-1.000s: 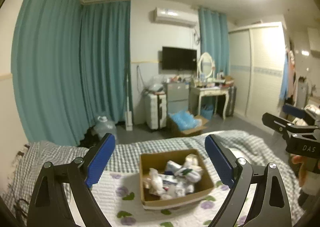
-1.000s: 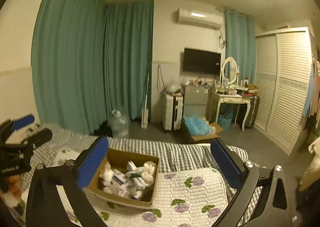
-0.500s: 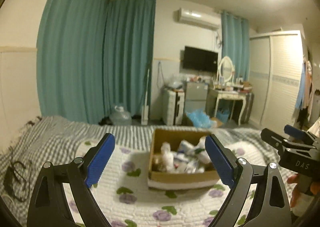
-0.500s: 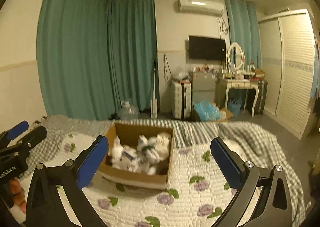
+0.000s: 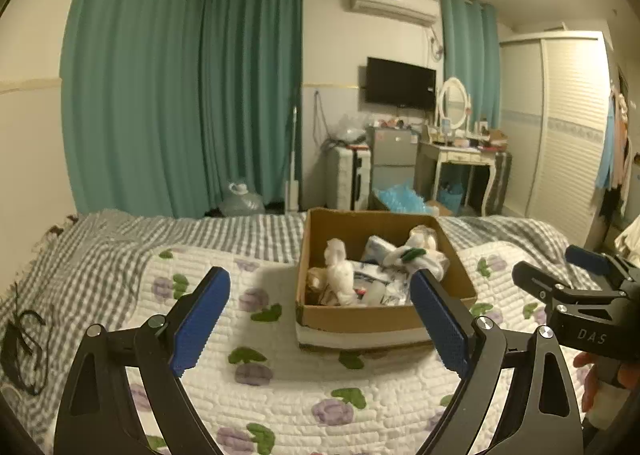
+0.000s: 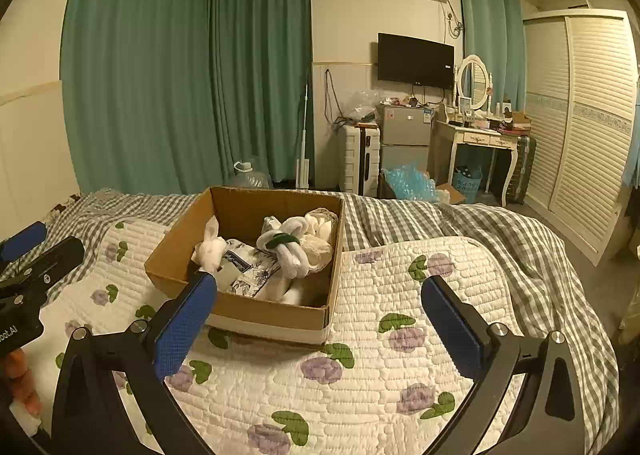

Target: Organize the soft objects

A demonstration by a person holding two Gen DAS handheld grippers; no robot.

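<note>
Cardboard box [image 6: 256, 307]: an open brown box sitting on the flower-print quilt [image 6: 360, 383] that covers the bed; it is the landmark for everything below.
Box contents: a loose heap of soft white items fills the floor of the box. A knotted white bundle with a dark green band [image 6: 286, 245] lies near the middle, a twisted white cloth [image 6: 210, 249] stands toward the box's left wall, and a blue-patterned white fabric piece [image 6: 250, 269] lies flat between them, toward the near wall. A beige lacy piece [image 6: 318, 245] sits against the right wall. Nothing pokes above the rim by much.
Left gripper [image 5: 320, 319]: its blue-padded jaws are spread wide with nothing between them, held above the quilt just in front of the box's near-left corner.
Right gripper [image 6: 320, 319]: jaws likewise wide apart and holding nothing, above the quilt in front of the box's near-right corner; its left pad overlaps the box's near wall in the right wrist view.
Grey checked blanket [image 6: 460, 223]: spread under the quilt, showing behind and to the right of the box.
Black cable [image 5: 22, 339]: coiled on the checked blanket, well to the left of the box.
Floor box [image 6: 416, 185]: a second carton with blue plastic wrap, on the floor beyond the box.
</note>
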